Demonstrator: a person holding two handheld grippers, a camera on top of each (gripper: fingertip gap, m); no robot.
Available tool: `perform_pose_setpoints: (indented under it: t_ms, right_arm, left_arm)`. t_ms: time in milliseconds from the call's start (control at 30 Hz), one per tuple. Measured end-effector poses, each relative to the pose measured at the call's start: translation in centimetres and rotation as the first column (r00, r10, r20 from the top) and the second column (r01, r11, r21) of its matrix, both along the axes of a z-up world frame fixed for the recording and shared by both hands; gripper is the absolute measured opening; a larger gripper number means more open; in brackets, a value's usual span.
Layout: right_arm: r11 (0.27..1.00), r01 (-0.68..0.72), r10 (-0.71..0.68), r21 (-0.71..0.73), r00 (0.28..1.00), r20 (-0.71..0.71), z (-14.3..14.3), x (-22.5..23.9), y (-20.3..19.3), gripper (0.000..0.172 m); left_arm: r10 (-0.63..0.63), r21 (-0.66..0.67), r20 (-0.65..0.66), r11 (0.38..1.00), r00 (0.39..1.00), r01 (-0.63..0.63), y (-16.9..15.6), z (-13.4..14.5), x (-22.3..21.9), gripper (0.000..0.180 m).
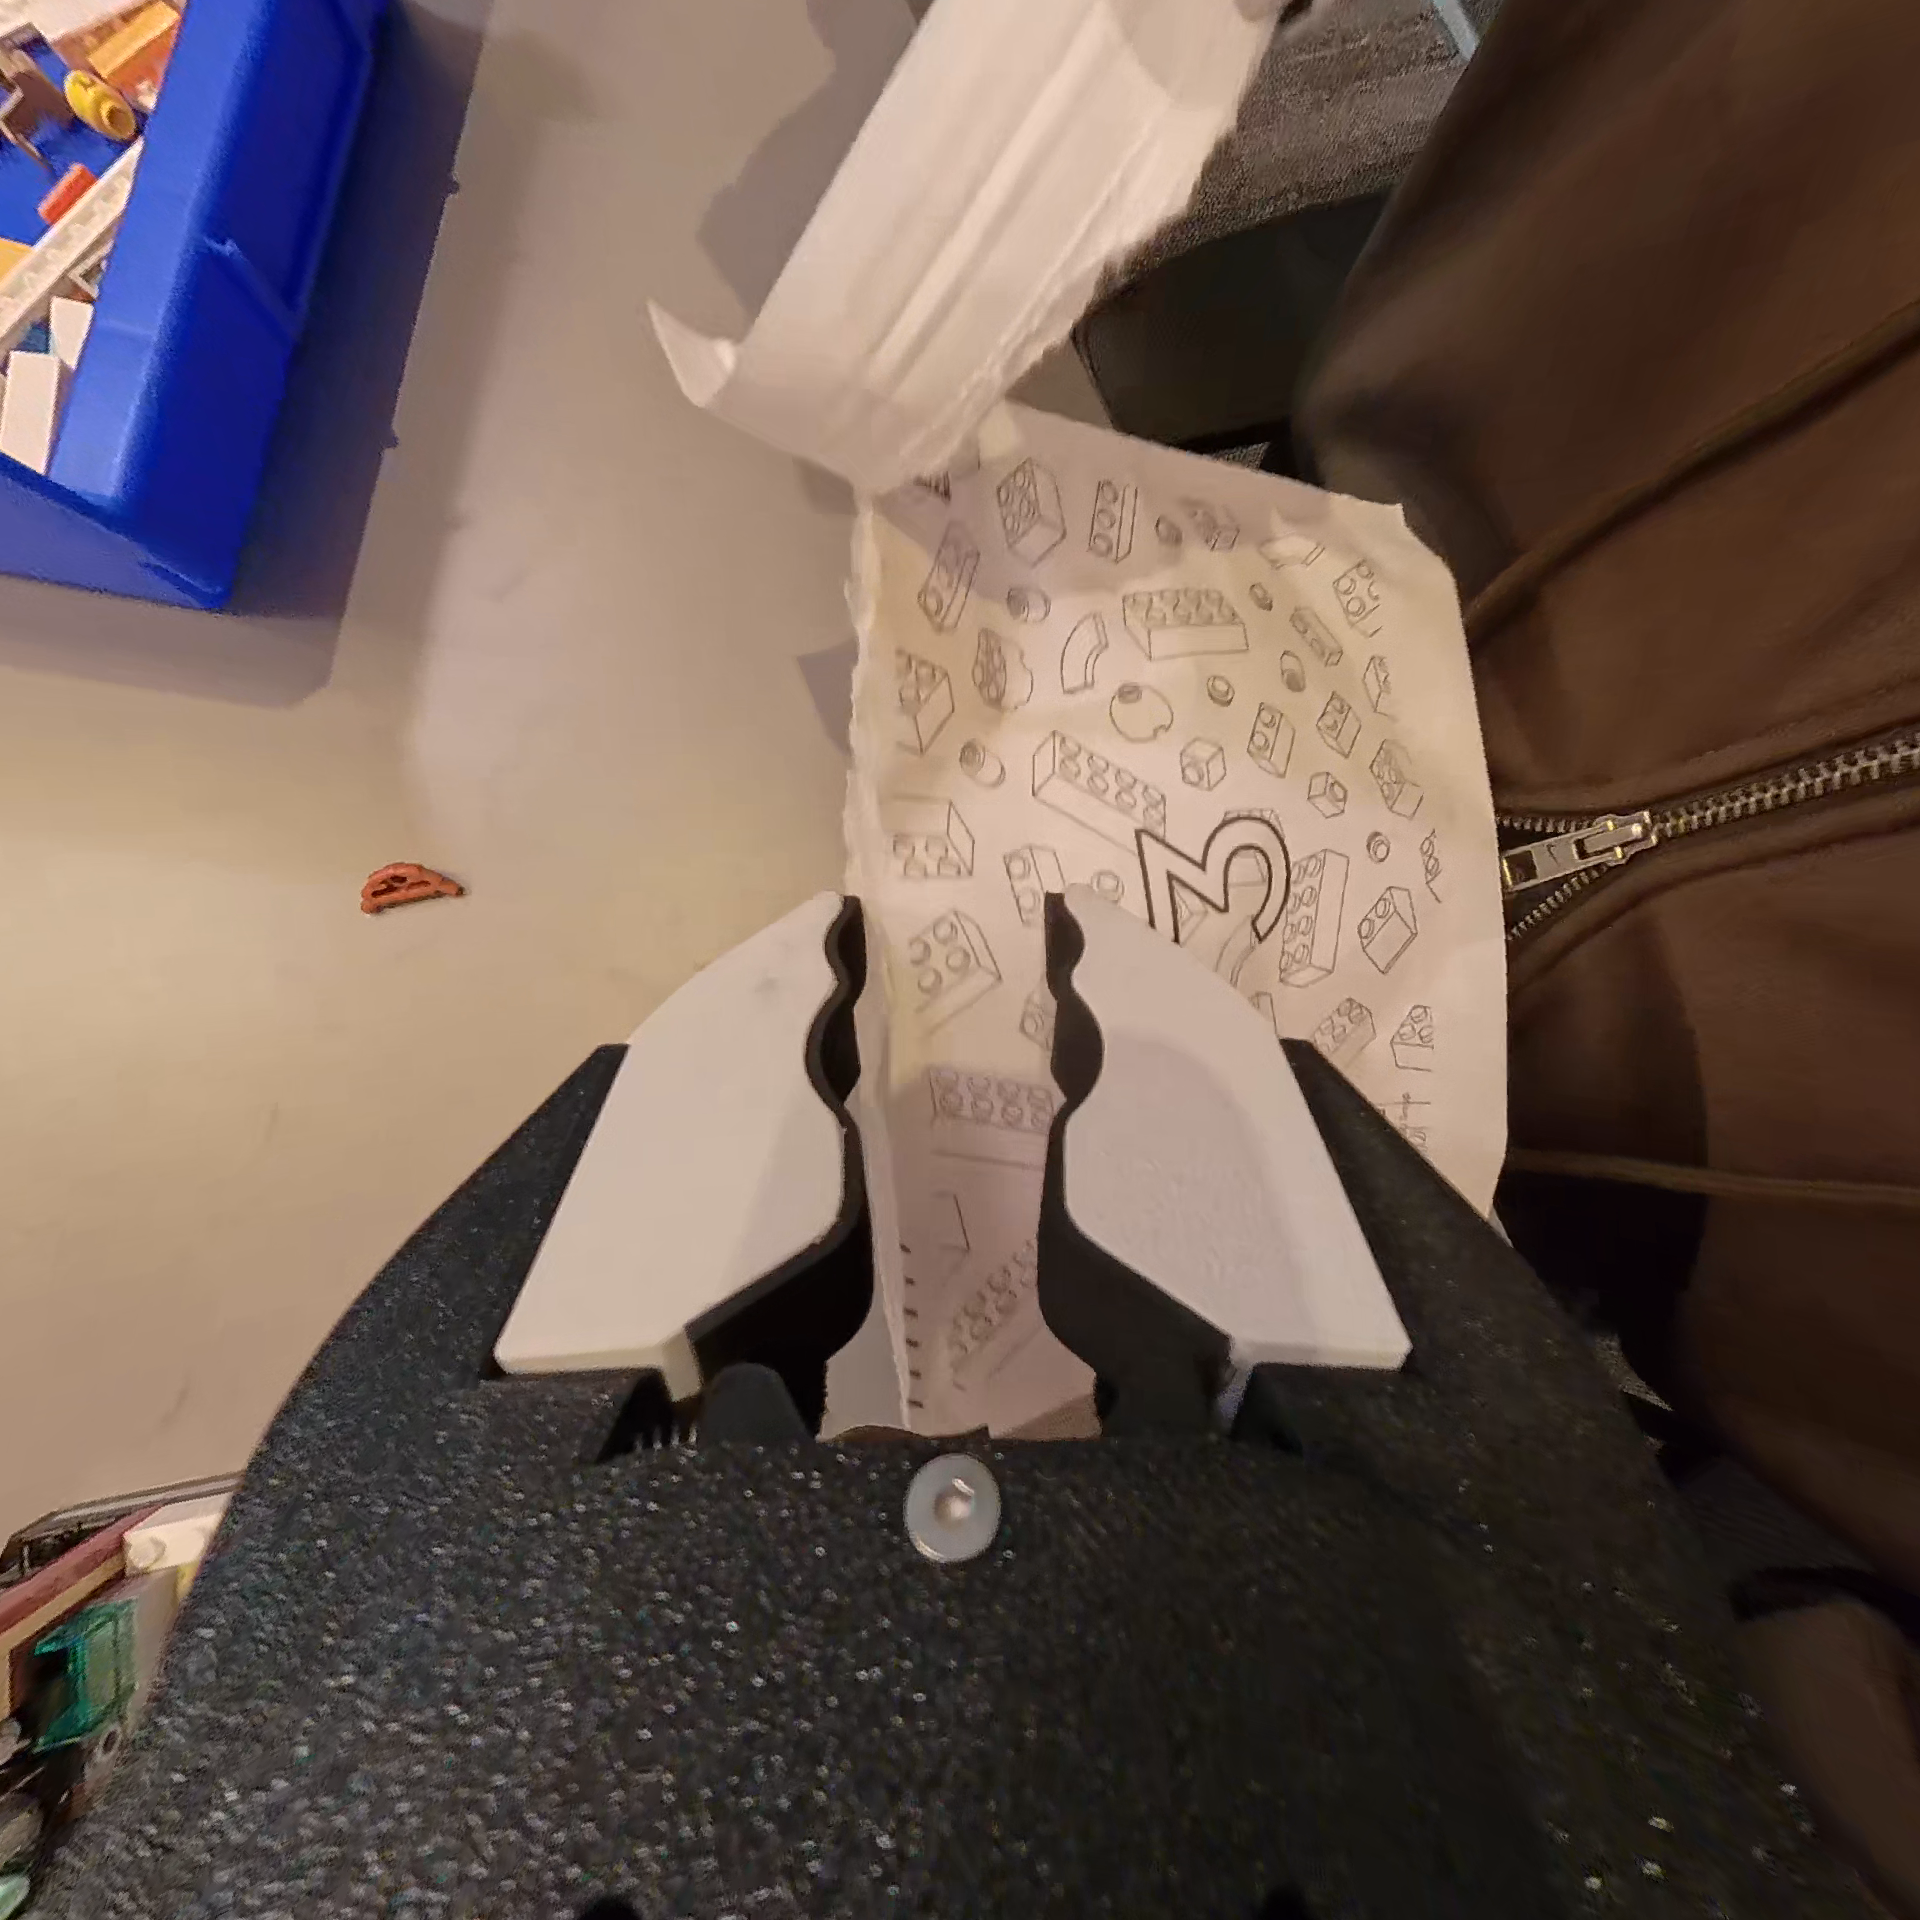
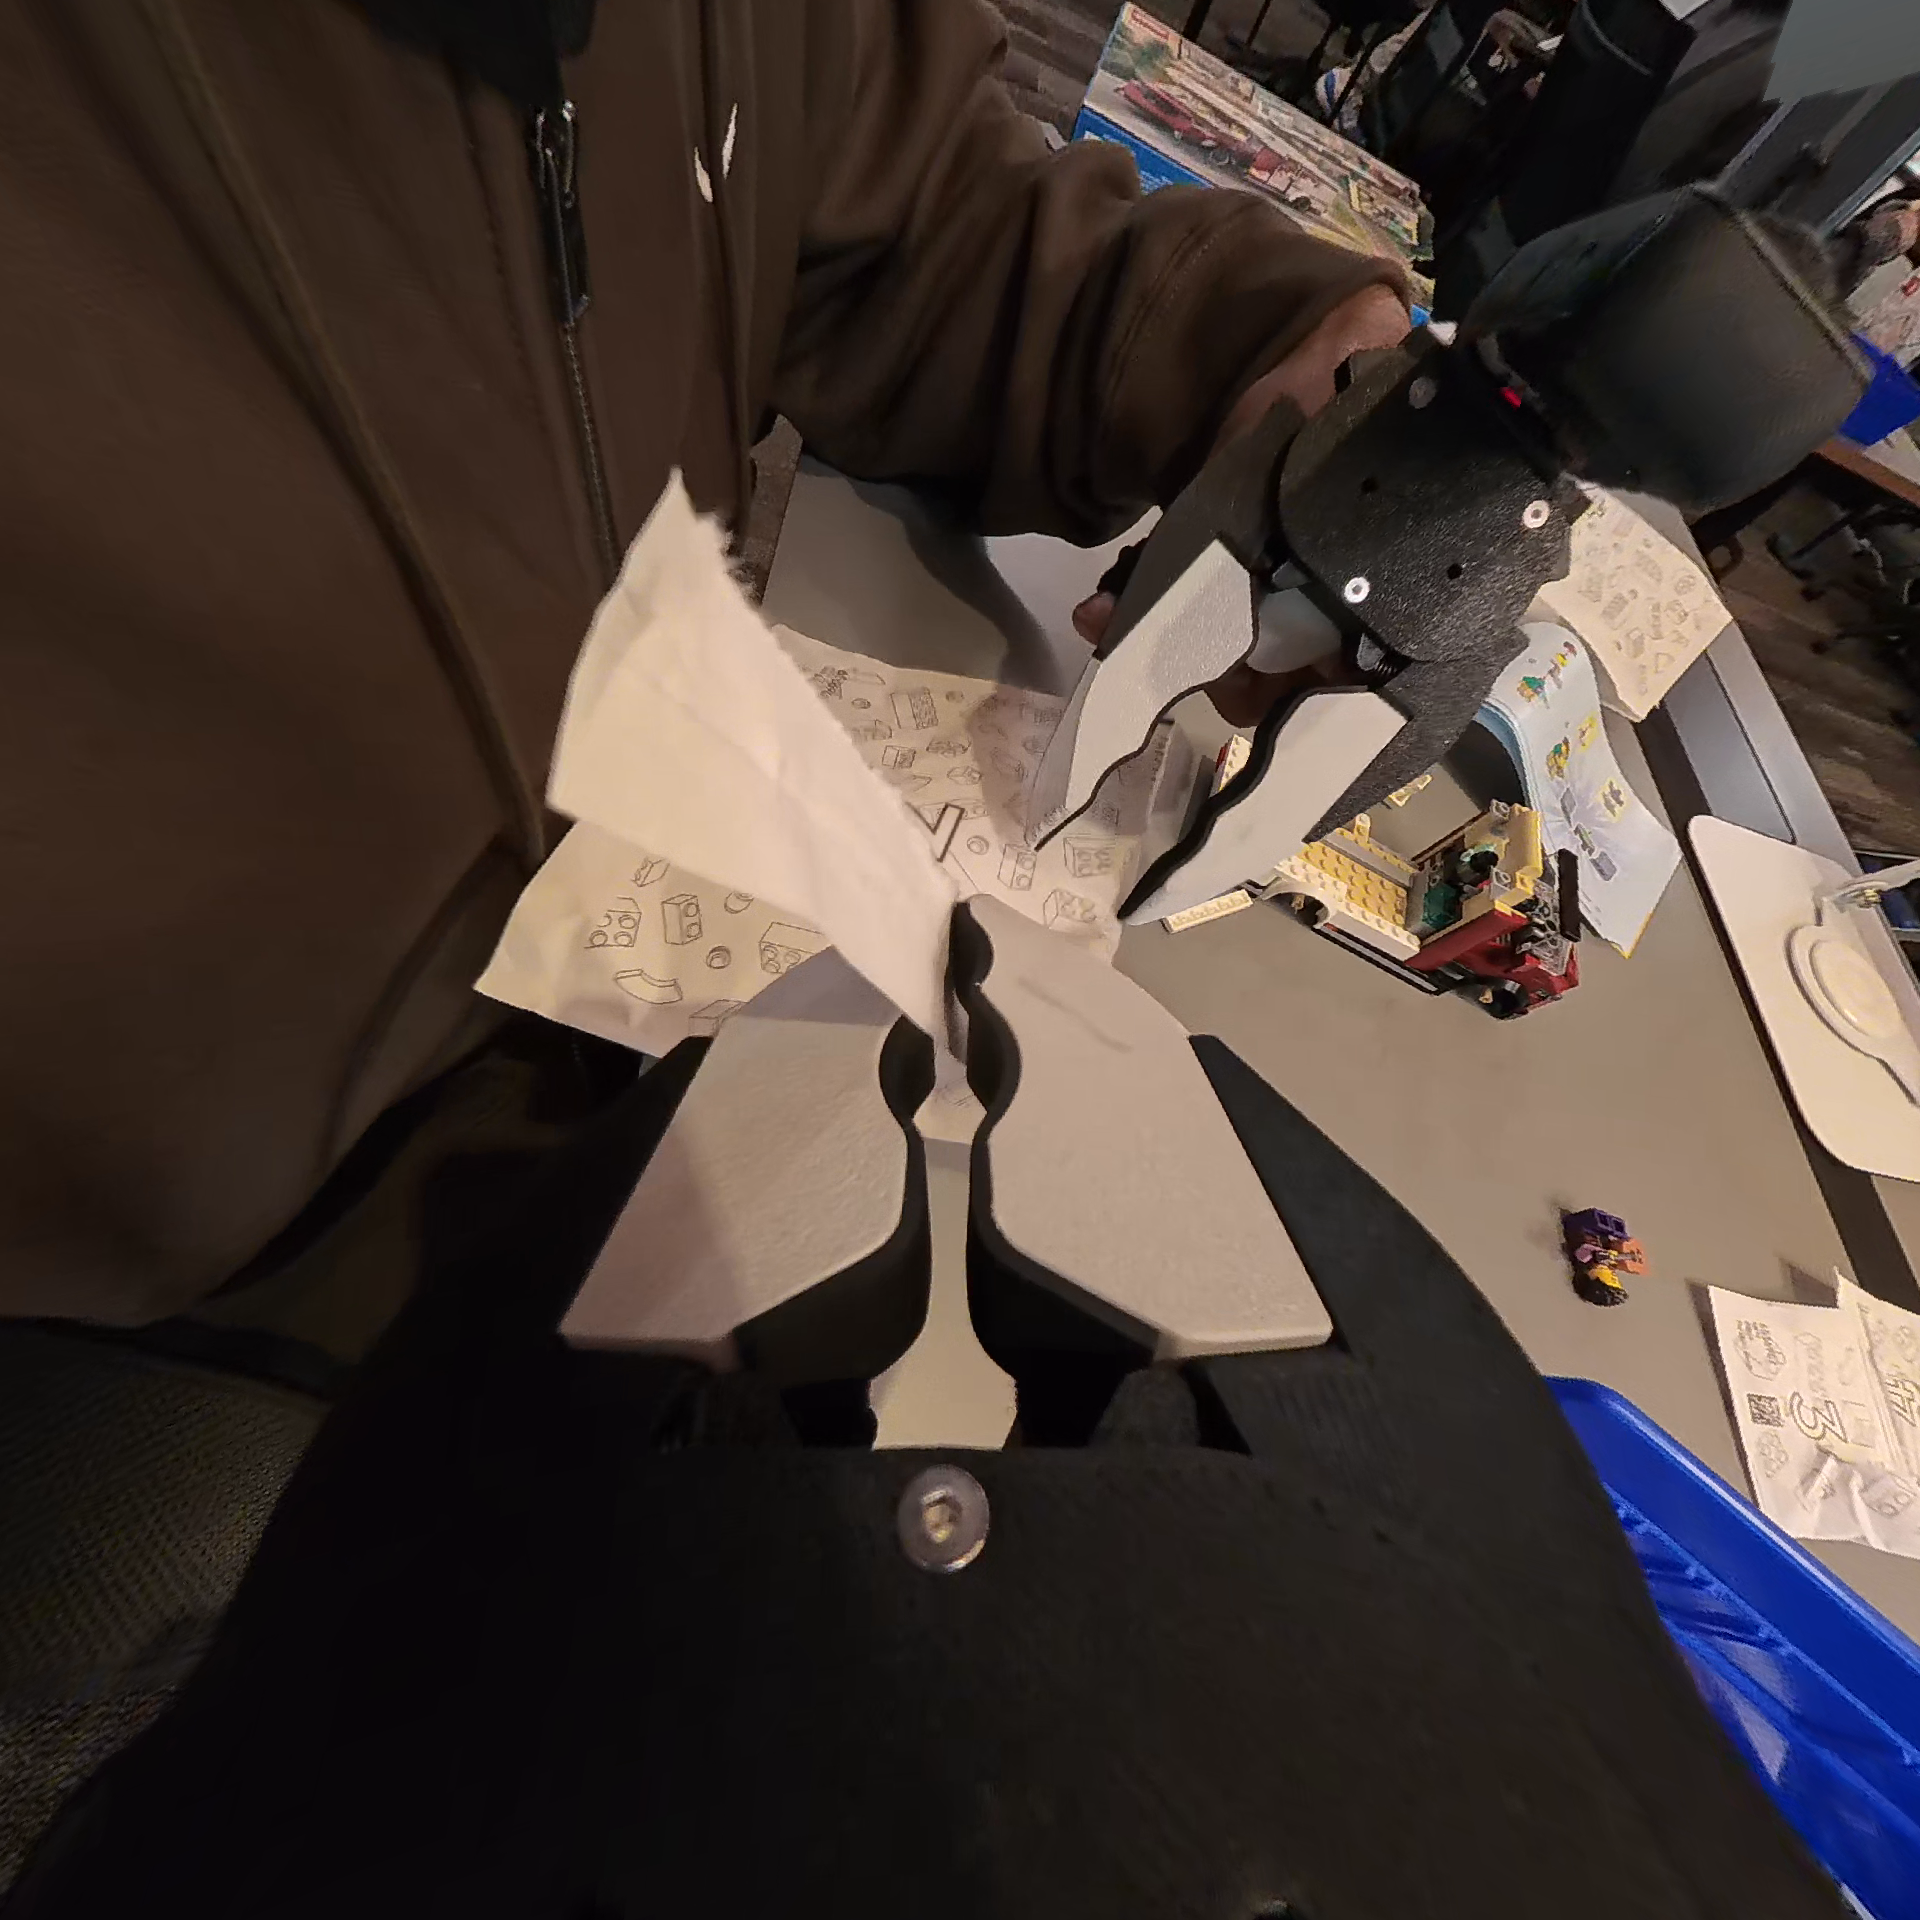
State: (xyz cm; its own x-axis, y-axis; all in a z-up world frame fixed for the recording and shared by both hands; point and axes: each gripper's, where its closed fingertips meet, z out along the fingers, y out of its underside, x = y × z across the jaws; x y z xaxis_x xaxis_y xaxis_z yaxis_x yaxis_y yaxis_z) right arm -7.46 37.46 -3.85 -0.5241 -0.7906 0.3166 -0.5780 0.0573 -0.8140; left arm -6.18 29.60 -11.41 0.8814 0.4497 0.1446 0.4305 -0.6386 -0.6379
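My right gripper (image 2: 951, 961) is shut on a plain white strip of paper (image 2: 748, 769), which rises up and to the left from the fingertips. The same strip shows at the top of the left wrist view (image 1: 987, 229). A white paper bag printed with brick drawings (image 1: 1195, 675) lies at the table edge, also seen in the right wrist view (image 2: 665, 925). My left gripper (image 1: 951, 904) is open. The bag's left edge runs between its fingers, and the pads do not press on it. The left gripper also shows in the right wrist view (image 2: 1086, 878), open over the bag.
A person in a brown zip jacket (image 1: 1662, 416) sits close behind the bag. A blue bin of bricks (image 1: 208, 312) and a small brown piece (image 1: 410, 888) lie to the left. A brick vehicle (image 2: 1455, 894), a booklet (image 2: 1569, 748), a small purple figure (image 2: 1600, 1252) and more printed bags (image 2: 1829, 1423) lie on the table. The grippers' ends are close to 11 centimeters from one another. The right gripper is farther from the small brown piece (image 1: 410, 888), some 20 centimeters, than the left, some 12 centimeters.
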Motion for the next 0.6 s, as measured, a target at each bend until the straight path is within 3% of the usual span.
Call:
perform_pose_setpoints:
  t_ms: [300,600]
  right_arm:
    - [1.0,0.007,-0.006,-0.012,1.0,0.025,0.5,-0.2,0.0,0.0]
    - [0.998,0.006,-0.004,0.055,0.999,-0.04,-1.5,-0.5,0.0,0.0]
  left_arm:
    - [-0.008,0.009,0.003,1.0,1.0,0.008,-0.4,0.0,0.4,0.032]
    - [-0.022,-0.025,0.004,0.999,1.0,0.022,-0.3,-0.4,0.7,0.02]
